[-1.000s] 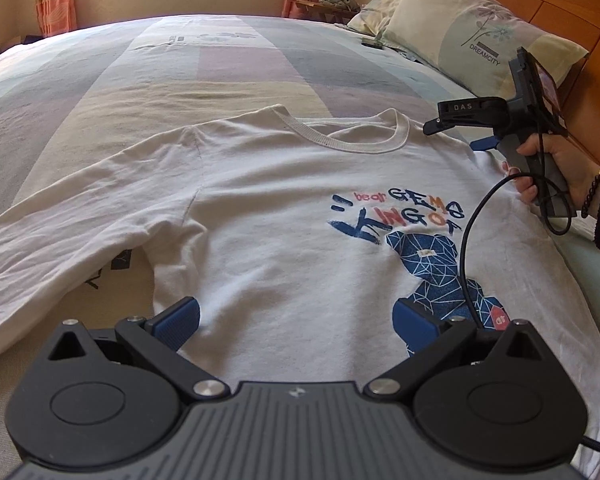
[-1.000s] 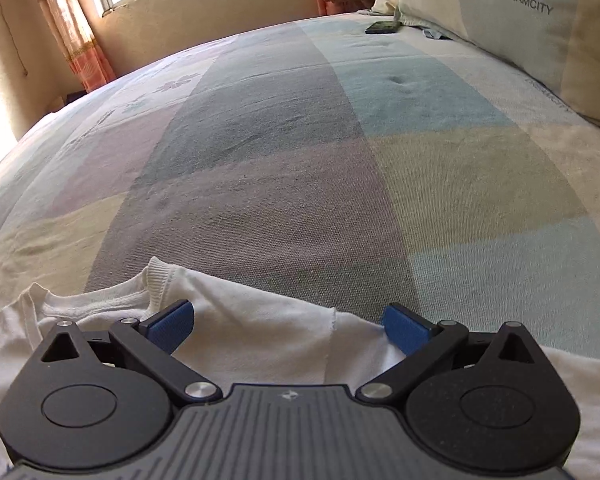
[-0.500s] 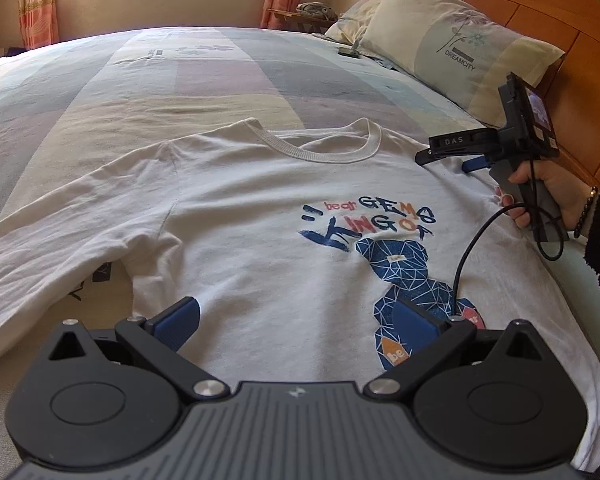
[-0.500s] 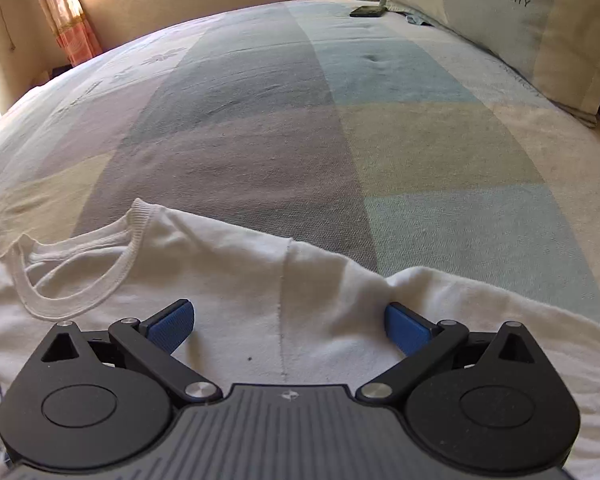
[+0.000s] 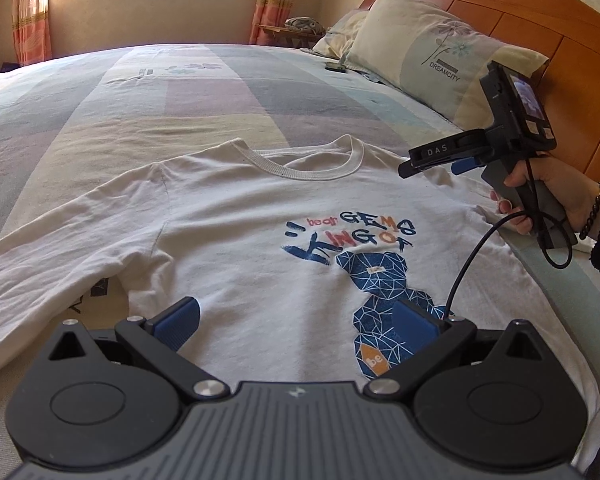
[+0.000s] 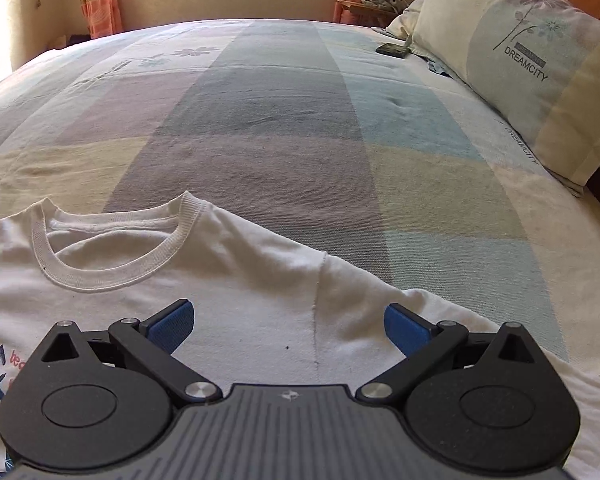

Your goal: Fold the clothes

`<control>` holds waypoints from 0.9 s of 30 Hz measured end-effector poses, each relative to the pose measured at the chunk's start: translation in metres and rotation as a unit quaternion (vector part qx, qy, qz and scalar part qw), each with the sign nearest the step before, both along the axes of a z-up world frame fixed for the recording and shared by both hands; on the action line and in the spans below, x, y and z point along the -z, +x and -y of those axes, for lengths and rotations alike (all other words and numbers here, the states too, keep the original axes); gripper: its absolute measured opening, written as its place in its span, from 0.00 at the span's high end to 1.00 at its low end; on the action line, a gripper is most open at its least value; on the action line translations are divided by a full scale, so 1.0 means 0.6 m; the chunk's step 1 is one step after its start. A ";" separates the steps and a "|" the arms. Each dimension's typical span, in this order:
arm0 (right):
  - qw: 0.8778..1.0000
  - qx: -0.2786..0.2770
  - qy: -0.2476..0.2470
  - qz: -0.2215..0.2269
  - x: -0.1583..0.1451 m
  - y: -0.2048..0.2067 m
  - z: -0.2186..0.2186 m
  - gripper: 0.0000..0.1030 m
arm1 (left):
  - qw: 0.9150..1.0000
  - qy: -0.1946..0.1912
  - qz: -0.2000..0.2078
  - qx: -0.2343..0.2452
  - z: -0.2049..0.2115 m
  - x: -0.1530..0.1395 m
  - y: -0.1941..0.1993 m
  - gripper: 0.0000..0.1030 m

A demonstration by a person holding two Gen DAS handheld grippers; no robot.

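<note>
1. The white long-sleeved shirt (image 5: 260, 216) lies face up and spread flat on the bed (image 5: 188, 92), collar away from both tools. It looks ready for a first fold, which has not begun.

2. The left tool (image 5: 296, 320) hangs over the lower chest, with the printed bear under its right-hand finger. The right tool (image 6: 288, 322) hangs over the shoulder seam (image 6: 318, 300), with the collar (image 6: 112, 268) ahead and to its left.

3. To fold well, I would bring each tool down onto a shirt edge, pinch only as much cloth as the fold needs, and carry both tools across together so the crease runs straight from shoulder to hem.

4. Keep the lifted cloth low. This thin knit will probably sag and drag the layer beneath it out of line.

5. Mind the sleeve (image 5: 40, 264) trailing left of the left tool: it should be laid in before the body is halved.

6. Both tools have their blue pads spread wide. Neither holds anything, and I cannot tell whether the pads brush the fabric.
</note>
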State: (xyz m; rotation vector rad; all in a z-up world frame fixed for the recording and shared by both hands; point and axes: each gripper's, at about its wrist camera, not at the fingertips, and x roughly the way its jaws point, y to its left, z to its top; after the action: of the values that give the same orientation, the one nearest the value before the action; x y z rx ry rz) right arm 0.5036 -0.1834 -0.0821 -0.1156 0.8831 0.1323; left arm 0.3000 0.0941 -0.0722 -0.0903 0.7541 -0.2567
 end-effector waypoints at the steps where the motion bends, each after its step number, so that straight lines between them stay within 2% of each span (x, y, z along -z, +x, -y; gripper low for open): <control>1: 1.000 0.002 -0.005 -0.006 0.001 0.000 -0.006 0.00 | 1.000 0.000 0.001 -0.001 0.000 -0.001 0.000 0.01; 5: 0.997 0.063 -0.038 -0.033 0.027 0.014 -0.010 0.00 | 1.000 -0.001 0.001 -0.006 -0.006 0.000 0.002 0.01; 10: 0.993 0.112 0.017 -0.036 0.047 0.046 0.021 0.00 | 1.000 0.000 -0.003 -0.012 -0.010 0.005 0.006 0.01; 14: 0.991 0.130 0.027 -0.021 0.052 0.082 0.032 0.00 | 1.000 0.000 -0.005 -0.012 -0.011 0.009 0.009 0.01; 17: 0.991 0.131 0.032 -0.006 0.055 0.102 0.035 0.00 | 1.000 0.000 -0.006 -0.012 -0.011 0.011 0.011 0.01; 20: 0.994 0.102 0.039 0.012 0.049 0.108 0.040 0.00 | 1.000 -0.002 -0.004 -0.013 -0.012 0.009 0.009 0.01; 23: 0.995 0.082 0.056 0.032 0.018 0.075 0.055 0.00 | 1.000 -0.008 0.003 -0.006 -0.010 0.003 0.002 0.01; 27: 0.997 0.062 0.034 0.027 -0.027 0.021 0.094 0.00 | 1.000 -0.004 0.008 0.003 -0.001 -0.001 -0.003 0.01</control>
State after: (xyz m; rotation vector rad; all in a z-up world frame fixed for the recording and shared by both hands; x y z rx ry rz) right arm 0.5160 -0.2399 -0.0661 -0.0013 0.8293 0.0421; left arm 0.2982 0.0949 -0.0719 -0.0929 0.7376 -0.2651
